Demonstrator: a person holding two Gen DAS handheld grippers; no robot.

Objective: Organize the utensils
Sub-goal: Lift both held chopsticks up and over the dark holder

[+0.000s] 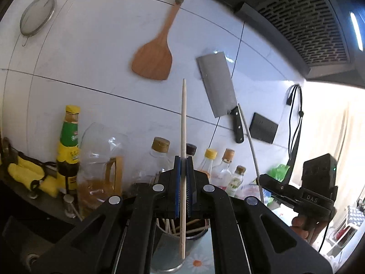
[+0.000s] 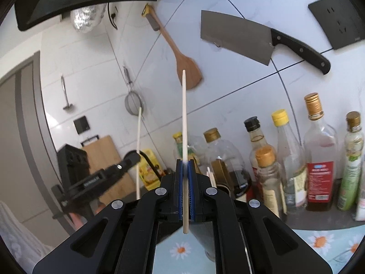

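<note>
My left gripper (image 1: 183, 159) is shut on a pale wooden chopstick (image 1: 183, 123) that stands upright above a metal utensil cup (image 1: 168, 248) holding several chopsticks. My right gripper (image 2: 185, 163) is shut on a second pale chopstick (image 2: 184, 118), also upright. The utensil cup (image 2: 208, 244) lies just below and right of the right gripper. The right gripper (image 1: 265, 179) shows at the right of the left wrist view with its chopstick (image 1: 249, 139). The left gripper (image 2: 134, 156) shows at the left of the right wrist view with its chopstick (image 2: 138, 141).
A row of oil and sauce bottles (image 2: 319, 155) lines the tiled wall. A cleaver (image 1: 217, 86), a wooden spatula (image 1: 157, 52) and a strainer (image 1: 37, 18) hang on the wall. A daisy-print mat (image 2: 319, 239) covers the counter. A cutting board (image 2: 107, 159) leans at left.
</note>
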